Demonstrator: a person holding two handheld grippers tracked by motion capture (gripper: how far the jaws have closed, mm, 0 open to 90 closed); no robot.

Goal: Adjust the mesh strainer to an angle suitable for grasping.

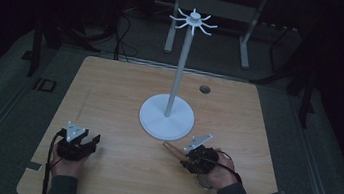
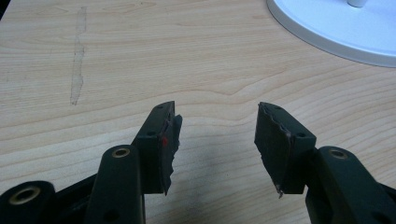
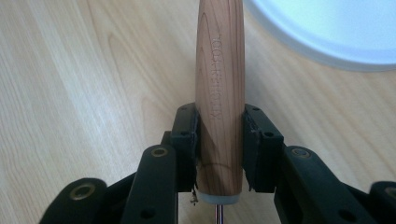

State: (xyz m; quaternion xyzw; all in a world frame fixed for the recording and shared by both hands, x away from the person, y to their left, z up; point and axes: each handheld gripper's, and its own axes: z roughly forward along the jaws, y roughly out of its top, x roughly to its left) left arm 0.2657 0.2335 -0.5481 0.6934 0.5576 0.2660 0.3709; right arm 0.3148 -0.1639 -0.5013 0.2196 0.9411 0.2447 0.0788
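Right claw [image 3: 219, 140] clamped on wooden handle [image 3: 220, 88]; left claw [image 2: 215, 140] apart, idle. Grasp done; next, lift toward stand [image 1: 167, 116].

The wooden handle [image 3: 219, 98], smooth with engraved lettering, is lying level. It is pointing toward ten o'clock, tip nearing the white stand base [image 1: 166, 119].

A tall white stand [image 1: 167, 116] with a round base sits in the middle of the wooden worktop [image 1: 109, 99]. A small dark hole [image 1: 205, 89] is behind it, upper right.
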